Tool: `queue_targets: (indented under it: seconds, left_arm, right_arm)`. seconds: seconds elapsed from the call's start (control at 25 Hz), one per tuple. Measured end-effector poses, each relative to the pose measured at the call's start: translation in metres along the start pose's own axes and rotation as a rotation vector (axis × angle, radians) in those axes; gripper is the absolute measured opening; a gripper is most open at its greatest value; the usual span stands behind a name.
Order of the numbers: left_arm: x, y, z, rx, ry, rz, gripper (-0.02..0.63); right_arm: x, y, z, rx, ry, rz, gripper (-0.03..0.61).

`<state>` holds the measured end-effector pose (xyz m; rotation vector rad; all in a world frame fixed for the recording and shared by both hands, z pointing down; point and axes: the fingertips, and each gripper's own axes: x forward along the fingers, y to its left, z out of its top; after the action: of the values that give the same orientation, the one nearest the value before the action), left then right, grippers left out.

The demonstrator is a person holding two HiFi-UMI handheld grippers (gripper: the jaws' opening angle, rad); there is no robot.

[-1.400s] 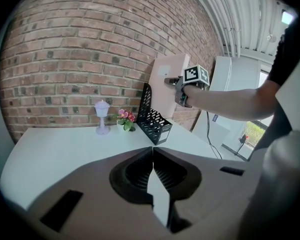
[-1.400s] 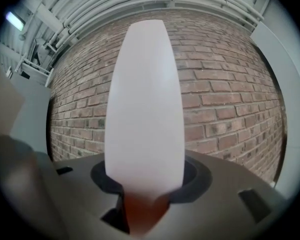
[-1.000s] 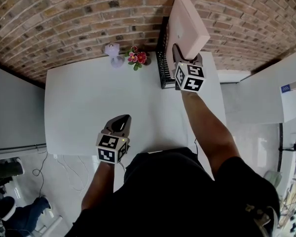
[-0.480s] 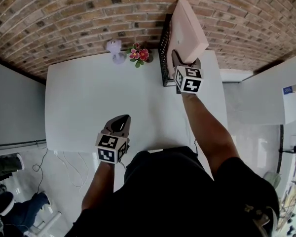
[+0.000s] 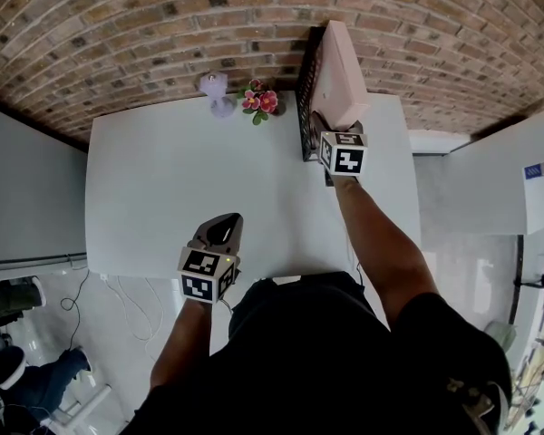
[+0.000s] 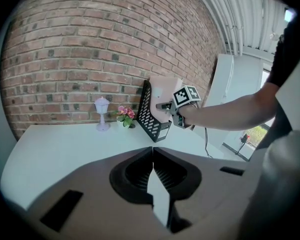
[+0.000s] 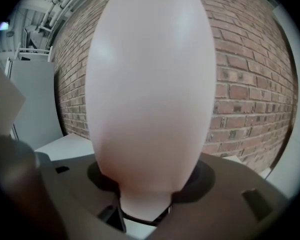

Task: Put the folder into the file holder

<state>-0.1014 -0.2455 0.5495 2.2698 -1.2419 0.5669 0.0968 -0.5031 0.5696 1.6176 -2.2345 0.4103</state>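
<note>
The pink folder point(image 5: 340, 66) stands on edge in the black mesh file holder point(image 5: 306, 107) at the back right of the white table point(image 5: 163, 188). My right gripper point(image 5: 337, 127) is at the folder's near edge. Its jaws are opening, with the folder's edge point(image 7: 152, 84) still between them and dark gaps showing beside it at my right gripper point(image 7: 146, 204). My left gripper point(image 5: 224, 222) hovers shut and empty over the table's front edge. From the left gripper view, my left gripper point(image 6: 153, 154) faces the file holder point(image 6: 151, 116), the folder point(image 6: 165, 90) and the right gripper point(image 6: 166, 105).
A small lilac lamp point(image 5: 215, 93) and a pot of pink flowers point(image 5: 260, 103) stand by the brick wall point(image 5: 163, 25), left of the file holder. The table's right edge lies just past the holder. A person's legs point(image 5: 18, 383) show on the floor at lower left.
The folder has come down into the file holder and stands more upright. My right gripper sank and drew back with it. The left gripper has not moved.
</note>
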Motion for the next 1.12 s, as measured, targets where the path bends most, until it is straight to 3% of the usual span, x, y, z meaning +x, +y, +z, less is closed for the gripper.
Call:
queue_targets:
  seconds: [0.44,0.84,1.12]
  left_arm:
    - [0.002,-0.007,-0.001,0.01,-0.001,-0.013,0.005]
    - [-0.001,-0.018,0.007,0.059,-0.012,-0.043,0.005]
    - [-0.001,-0.027,0.017,0.102,-0.047,-0.063,0.005]
  right_arm:
    - [0.0,0.003,-0.016,0.0,0.065,0.051,0.256]
    - [-0.035,0.005,-0.011,-0.027,0.028,0.055,0.247]
    - [-0.073,0.007,-0.01,0.015,0.01,0.076,0.23]
